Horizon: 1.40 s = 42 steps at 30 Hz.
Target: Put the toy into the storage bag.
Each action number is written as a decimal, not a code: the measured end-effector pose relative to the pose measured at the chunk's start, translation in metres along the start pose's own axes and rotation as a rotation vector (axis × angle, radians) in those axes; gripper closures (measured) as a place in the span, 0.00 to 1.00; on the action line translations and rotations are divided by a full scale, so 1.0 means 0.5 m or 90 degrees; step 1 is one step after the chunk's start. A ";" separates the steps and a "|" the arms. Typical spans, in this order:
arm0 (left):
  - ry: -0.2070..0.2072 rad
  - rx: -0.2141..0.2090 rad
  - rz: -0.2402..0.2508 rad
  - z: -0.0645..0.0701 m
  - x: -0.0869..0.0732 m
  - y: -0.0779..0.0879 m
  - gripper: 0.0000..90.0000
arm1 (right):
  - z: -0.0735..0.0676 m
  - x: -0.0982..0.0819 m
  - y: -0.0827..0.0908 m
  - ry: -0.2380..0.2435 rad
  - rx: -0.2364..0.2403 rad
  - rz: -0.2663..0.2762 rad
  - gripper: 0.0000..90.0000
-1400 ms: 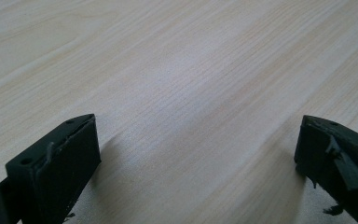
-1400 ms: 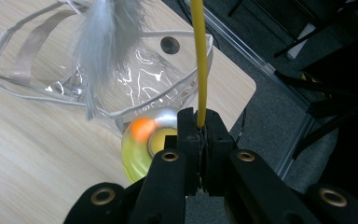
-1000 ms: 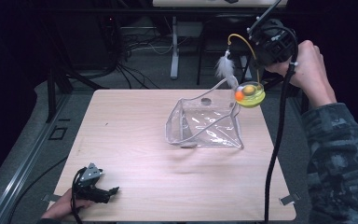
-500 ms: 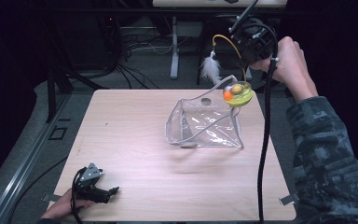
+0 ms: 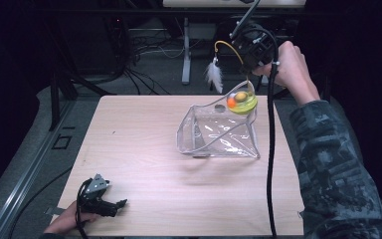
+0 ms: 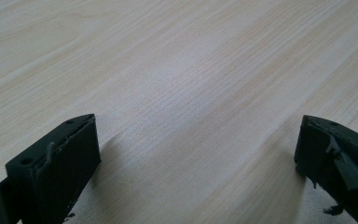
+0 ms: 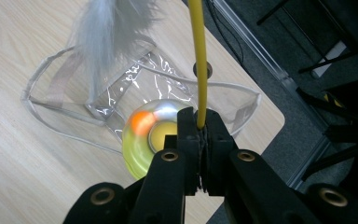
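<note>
My right gripper is shut on the yellow wire stem of a cat toy. The toy has a round yellow-green base with an orange ball in it and a white feather at the wire's other end. It hangs above the far right corner of a clear plastic pouch that lies open on the wooden table. At the table's near left corner my left gripper rests open, and bare wood lies between its fingers.
A black cable trails from the right gripper down across the table's right side. Cables and a stand leg lie on the dark floor beyond the far edge. A rail runs along the left of the table.
The right gripper has carried the toy leftward and a little down, from past the table's far right corner to above the pouch's far corner. The left gripper has stayed put.
</note>
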<state>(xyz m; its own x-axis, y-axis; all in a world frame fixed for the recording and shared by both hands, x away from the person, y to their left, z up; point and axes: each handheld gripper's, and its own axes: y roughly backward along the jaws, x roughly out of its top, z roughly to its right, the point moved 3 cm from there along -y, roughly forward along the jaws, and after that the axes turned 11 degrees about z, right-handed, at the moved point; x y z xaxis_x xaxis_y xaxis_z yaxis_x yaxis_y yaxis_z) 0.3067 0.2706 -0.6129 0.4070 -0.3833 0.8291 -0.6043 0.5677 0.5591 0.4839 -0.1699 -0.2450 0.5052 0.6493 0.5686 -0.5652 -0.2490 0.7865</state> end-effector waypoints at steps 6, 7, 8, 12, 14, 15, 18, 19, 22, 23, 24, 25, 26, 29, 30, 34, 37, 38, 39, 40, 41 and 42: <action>0.001 0.000 0.000 0.000 0.000 0.000 0.00 | -0.013 0.009 -0.033 0.010 0.009 -0.020 0.98; 0.003 0.001 0.001 0.001 0.000 0.000 0.00 | -0.017 0.010 -0.046 0.008 0.013 -0.019 0.98; 0.003 0.001 0.001 0.001 0.000 0.000 0.00 | -0.017 0.010 -0.046 0.008 0.013 -0.019 0.98; 0.001 0.000 0.000 0.000 0.000 0.000 0.00 | -0.023 0.009 -0.068 0.010 0.021 -0.030 0.98; 0.001 0.000 0.000 0.000 0.000 0.000 0.00 | -0.027 0.005 -0.084 0.012 0.027 -0.040 0.98; 0.001 0.000 0.000 0.000 0.000 0.000 0.00 | -0.029 0.003 -0.091 0.012 0.030 -0.043 0.98; 0.004 0.001 0.001 0.001 0.000 0.000 0.00 | -0.034 -0.001 -0.104 0.016 0.031 -0.054 0.98; 0.002 0.001 0.000 0.000 0.000 0.000 0.00 | -0.039 -0.008 -0.117 0.022 0.033 -0.066 0.98; 0.001 0.000 0.000 0.000 0.000 0.000 0.00 | -0.040 -0.015 -0.128 0.022 0.037 -0.070 0.98; 0.000 0.000 0.000 0.000 0.000 0.000 0.00 | -0.039 -0.023 -0.137 0.019 0.040 -0.078 0.98; 0.000 0.000 0.000 0.000 0.000 0.000 0.00 | -0.039 -0.023 -0.137 0.019 0.040 -0.078 0.98; 0.001 0.000 0.000 0.000 0.000 0.000 0.00 | -0.040 -0.033 -0.146 0.018 0.043 -0.085 0.98; 0.001 0.000 0.000 0.000 0.000 0.000 0.00 | -0.040 -0.033 -0.146 0.018 0.043 -0.085 0.98; 0.002 0.001 0.001 0.000 0.000 0.000 0.00 | -0.043 -0.052 -0.161 0.013 0.046 -0.093 0.98; 0.000 0.000 0.000 0.000 0.000 0.000 0.00 | -0.043 -0.058 -0.166 0.012 0.049 -0.094 0.98; 0.004 0.001 0.001 0.001 0.000 0.000 0.00 | -0.041 -0.080 -0.184 0.008 0.051 -0.114 0.98; 0.002 0.001 0.000 0.000 0.000 0.000 0.00 | -0.037 -0.095 -0.196 -0.004 0.057 -0.120 0.98; 0.004 0.001 0.001 0.001 0.000 0.000 0.00 | -0.037 -0.095 -0.196 -0.004 0.057 -0.120 0.98; -0.001 -0.001 -0.001 0.000 0.000 0.000 0.00 | -0.034 -0.099 -0.199 -0.006 0.059 -0.124 0.98; 0.002 0.001 0.001 0.001 0.000 0.000 0.00 | -0.032 -0.107 -0.204 -0.012 0.062 -0.130 0.97; 0.004 0.001 0.001 0.001 0.000 0.000 0.00 | -0.032 -0.111 -0.207 -0.015 0.063 -0.134 0.97; 0.004 0.001 0.001 0.001 0.000 0.000 0.00 | -0.032 -0.111 -0.207 -0.015 0.063 -0.134 0.97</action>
<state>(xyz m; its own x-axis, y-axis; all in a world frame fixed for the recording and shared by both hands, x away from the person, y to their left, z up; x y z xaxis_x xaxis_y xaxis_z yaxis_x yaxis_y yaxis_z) 0.3064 0.2703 -0.6130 0.4104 -0.3783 0.8298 -0.6058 0.5671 0.5581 0.5041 -0.1685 -0.3617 0.6209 0.6779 0.3936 -0.3789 -0.1800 0.9078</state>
